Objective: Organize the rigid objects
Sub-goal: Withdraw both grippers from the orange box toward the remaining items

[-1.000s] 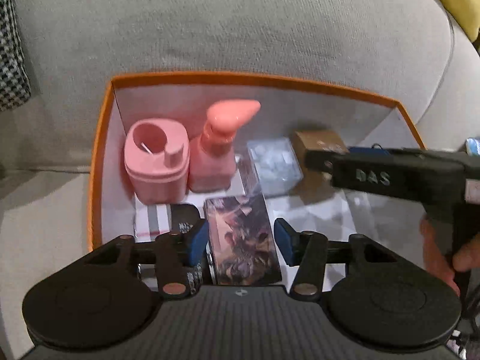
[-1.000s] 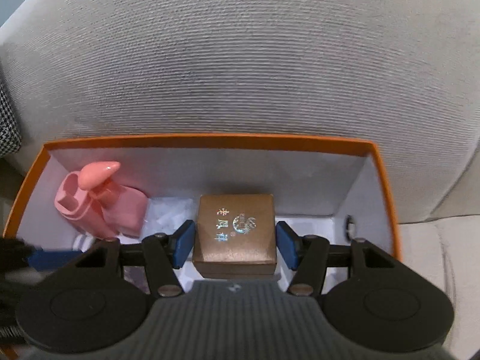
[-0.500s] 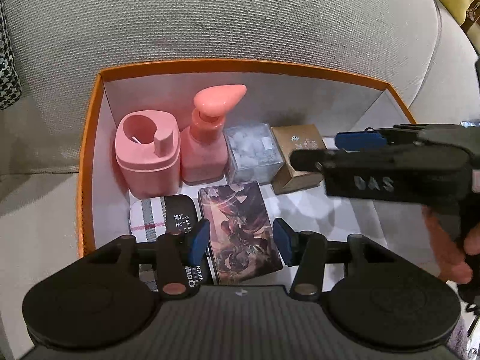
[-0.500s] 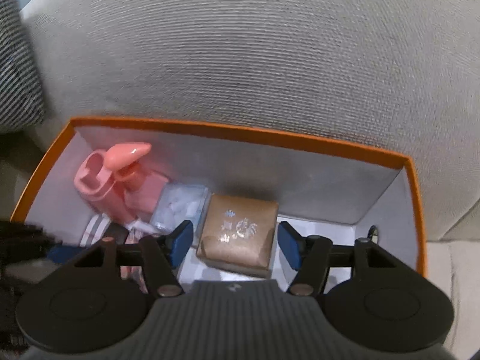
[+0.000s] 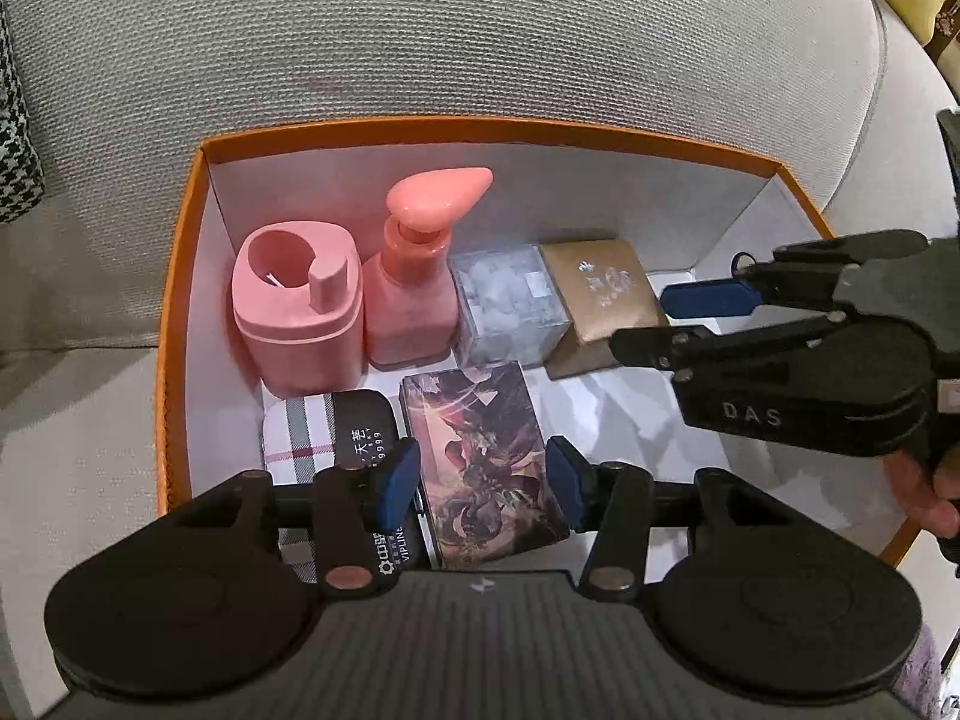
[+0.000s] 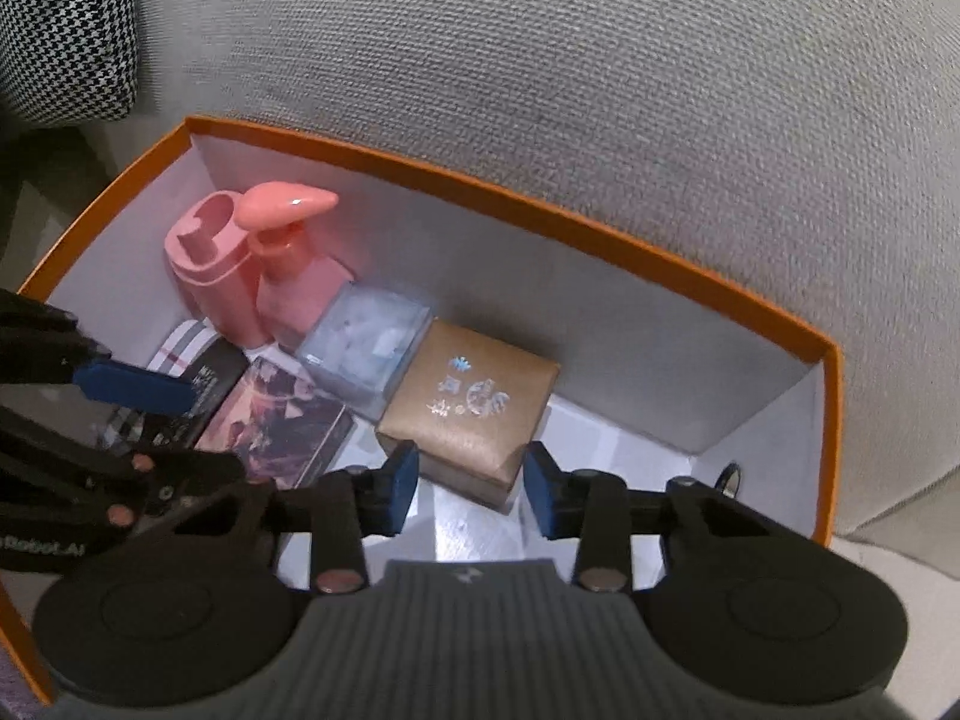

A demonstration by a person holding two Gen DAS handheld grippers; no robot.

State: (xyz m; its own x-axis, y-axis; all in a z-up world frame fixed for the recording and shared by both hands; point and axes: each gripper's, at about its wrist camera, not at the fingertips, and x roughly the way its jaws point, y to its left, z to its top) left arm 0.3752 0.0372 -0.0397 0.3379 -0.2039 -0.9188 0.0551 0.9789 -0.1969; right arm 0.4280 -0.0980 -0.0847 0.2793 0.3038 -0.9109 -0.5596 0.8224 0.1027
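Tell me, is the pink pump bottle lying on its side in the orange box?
No, the pink pump bottle stands upright in the orange box, between the pink holder and the clear cube box.

The near end of the illustrated box (image 5: 480, 456) disappears behind the left gripper (image 5: 480, 483)'s body, as does the lower part of the plaid-and-black pack (image 5: 336, 450) beside it. The brown box (image 6: 474, 408)'s print is too blurred to read. Beside the brown box, a small dark ring (image 6: 728, 476) cannot be identified. The hand (image 5: 924, 486) is cut by the edge.
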